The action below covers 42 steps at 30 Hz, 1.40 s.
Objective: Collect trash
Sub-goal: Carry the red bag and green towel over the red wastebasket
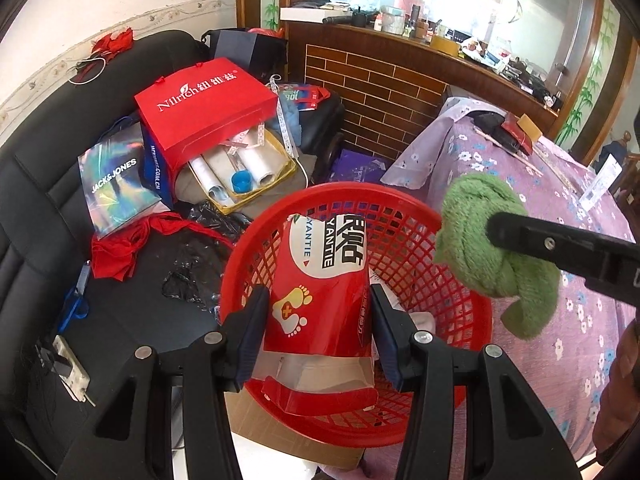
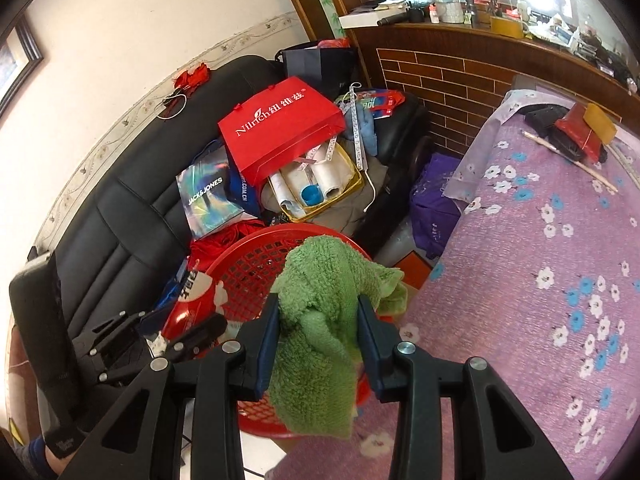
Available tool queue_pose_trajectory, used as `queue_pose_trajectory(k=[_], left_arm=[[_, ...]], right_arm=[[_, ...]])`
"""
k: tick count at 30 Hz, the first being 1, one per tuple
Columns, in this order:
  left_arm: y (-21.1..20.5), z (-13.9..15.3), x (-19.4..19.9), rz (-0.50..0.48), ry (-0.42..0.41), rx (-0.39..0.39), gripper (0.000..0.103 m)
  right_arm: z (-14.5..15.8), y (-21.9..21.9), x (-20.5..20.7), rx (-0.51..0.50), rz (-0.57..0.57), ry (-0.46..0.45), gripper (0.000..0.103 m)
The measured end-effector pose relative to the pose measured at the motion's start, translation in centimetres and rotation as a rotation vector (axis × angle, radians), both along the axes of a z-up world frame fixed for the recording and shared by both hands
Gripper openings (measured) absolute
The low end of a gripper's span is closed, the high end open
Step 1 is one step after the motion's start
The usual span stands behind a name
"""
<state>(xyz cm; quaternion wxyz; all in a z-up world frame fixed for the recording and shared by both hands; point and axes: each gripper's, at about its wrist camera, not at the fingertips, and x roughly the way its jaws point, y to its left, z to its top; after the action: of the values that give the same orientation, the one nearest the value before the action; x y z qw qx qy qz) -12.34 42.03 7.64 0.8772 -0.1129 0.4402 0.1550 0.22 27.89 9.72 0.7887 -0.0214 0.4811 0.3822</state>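
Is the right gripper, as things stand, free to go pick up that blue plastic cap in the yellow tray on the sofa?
Probably not yet. The right gripper is shut on the green fluffy cloth, so its jaws are occupied. The blue plastic cap itself lies uncovered in the yellow tray.

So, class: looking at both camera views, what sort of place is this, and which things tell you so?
Most likely a lived-in room of a home, perhaps a living room. A black leather sofa is piled with shopping bags, a table wears a purple flowered cloth, and a wooden ledge is crowded with household clutter.
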Motion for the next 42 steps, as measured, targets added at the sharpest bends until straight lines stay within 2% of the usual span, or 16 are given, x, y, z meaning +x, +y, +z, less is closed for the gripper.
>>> queue_pose_trajectory(k=[8,35,42], left_arm=[[-0.4,-1.1,0.5,-0.031,0.013,-0.002,0.049],[-0.1,-1.7,1.2,-0.028,0.023,-0.006,0.050],[-0.1,-1.8,1.2,-0.027,0.020,-0.007,0.054]], right_arm=[[-2.3,0.7,1.0,-0.004,-0.016,0.057,0.040],[-3.7,2.3,2.7,-0.003,0.006,0.111,0.044],[-3.5,1.9,2.8,0.019,-0.005,0.120,0.046]])
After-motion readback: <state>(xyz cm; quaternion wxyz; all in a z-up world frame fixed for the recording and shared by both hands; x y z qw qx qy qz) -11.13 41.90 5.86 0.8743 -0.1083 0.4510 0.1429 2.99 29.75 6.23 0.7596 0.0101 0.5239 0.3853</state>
